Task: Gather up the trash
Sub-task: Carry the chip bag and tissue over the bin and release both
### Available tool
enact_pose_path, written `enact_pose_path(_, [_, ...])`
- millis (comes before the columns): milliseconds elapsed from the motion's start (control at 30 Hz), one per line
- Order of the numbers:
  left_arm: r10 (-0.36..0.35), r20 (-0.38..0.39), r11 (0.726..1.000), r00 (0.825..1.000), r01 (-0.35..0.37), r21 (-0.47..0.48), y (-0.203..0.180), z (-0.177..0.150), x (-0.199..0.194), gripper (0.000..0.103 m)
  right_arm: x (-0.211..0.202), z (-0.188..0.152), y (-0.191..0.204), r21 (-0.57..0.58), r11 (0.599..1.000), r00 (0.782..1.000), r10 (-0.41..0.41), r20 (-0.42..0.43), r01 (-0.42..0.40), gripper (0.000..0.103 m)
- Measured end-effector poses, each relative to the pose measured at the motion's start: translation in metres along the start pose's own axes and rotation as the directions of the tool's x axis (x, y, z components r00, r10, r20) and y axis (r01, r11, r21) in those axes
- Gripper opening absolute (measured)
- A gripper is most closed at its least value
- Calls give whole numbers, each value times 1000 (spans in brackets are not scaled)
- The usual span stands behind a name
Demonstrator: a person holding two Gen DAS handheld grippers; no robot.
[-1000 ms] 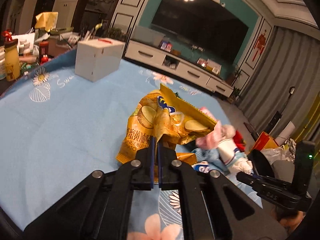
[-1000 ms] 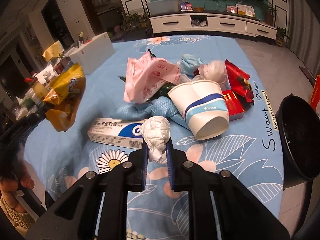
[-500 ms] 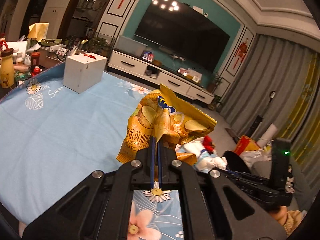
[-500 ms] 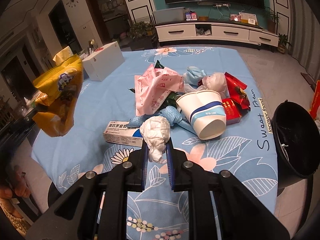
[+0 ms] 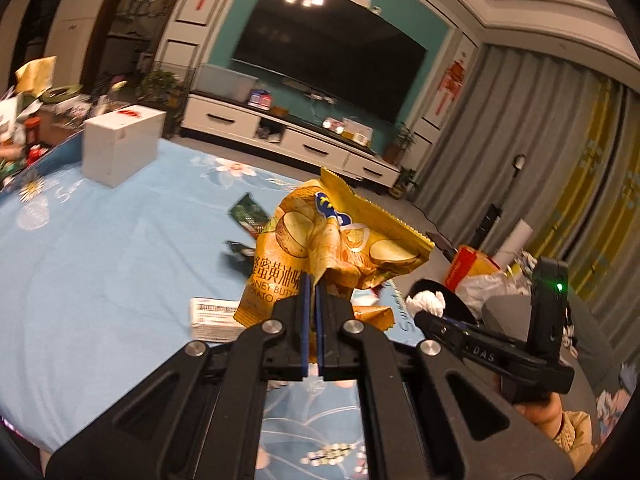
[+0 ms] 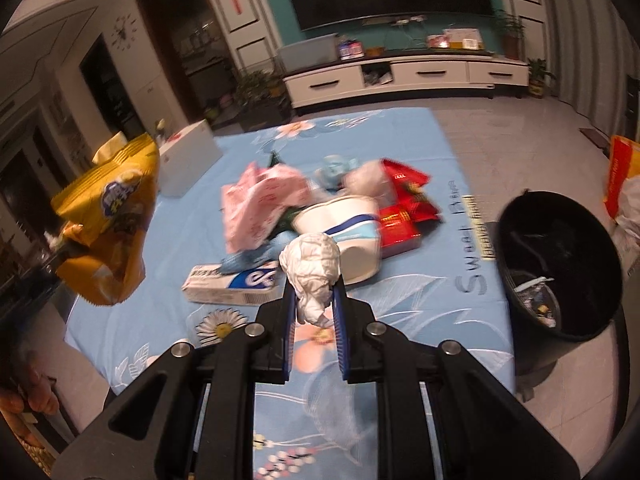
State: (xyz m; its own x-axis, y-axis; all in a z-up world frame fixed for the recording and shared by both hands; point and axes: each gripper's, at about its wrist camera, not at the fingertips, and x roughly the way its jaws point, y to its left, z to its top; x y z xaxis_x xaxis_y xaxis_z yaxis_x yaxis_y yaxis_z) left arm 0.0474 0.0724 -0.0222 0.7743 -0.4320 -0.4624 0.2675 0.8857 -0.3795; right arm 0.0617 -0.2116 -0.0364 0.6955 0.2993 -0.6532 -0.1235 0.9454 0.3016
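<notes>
I had the left gripper (image 5: 311, 292) pinched on the yellow chip bag (image 5: 320, 256) and the right gripper (image 6: 314, 304) clamped on the crumpled tissue (image 6: 312, 264); that thin pinch could slip short of the black bin (image 6: 560, 264) off the bench's (image 6: 400, 140) right edge.

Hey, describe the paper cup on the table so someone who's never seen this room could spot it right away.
On the blue flowered tablecloth, look at the litter pile in the middle. The paper cup lies on its side at the pile's near edge, between the pink wrapper and the red packets. It is the only white thing there with a blue stripe and an open round mouth.
</notes>
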Motion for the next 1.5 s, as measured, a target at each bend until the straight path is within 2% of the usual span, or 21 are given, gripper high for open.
enact_pose_path(333, [-96, -35, 987, 995, 99, 125, -70, 1, 36, 3, -35, 4, -73, 119, 982, 986, -154, 60, 146, 18])
enact_pose_path(567, [-170, -138, 960, 976, 196, 201, -117, -9, 76, 3, -39, -5, -114, 212, 957, 975, -216, 53, 200, 18])
enact_pose_path(767, [-199, -203, 933, 959, 249, 259, -154, -19, 108, 3, -39, -14, -140, 258, 940, 969, -243, 47, 224, 18])
enact_pose_path(1067, [-255, -338, 894, 906, 354, 275, -208, -31, 175, 4, -60, -30, -203, 388, 882, 945, -318, 70, 268, 18])
enact_pose_path(1267, [-262, -423, 885, 867, 391, 254, -235, -44, 222, 4, -61, -35, -235, 436, 862, 945, -319, 71, 258, 19])
enact_pose_path(1433, [-216, -465, 888, 859, 371, 272, -252, -58, 260, 4, -47, -33, -256, 453, 859, 952, -299, 63, 239, 20])
enact_pose_path(1500, [-198, -473, 893, 858, 357, 275, -253, -62, 271, 4, -40, -31, -264, 461, 858, 957, -283, 59, 225, 25])
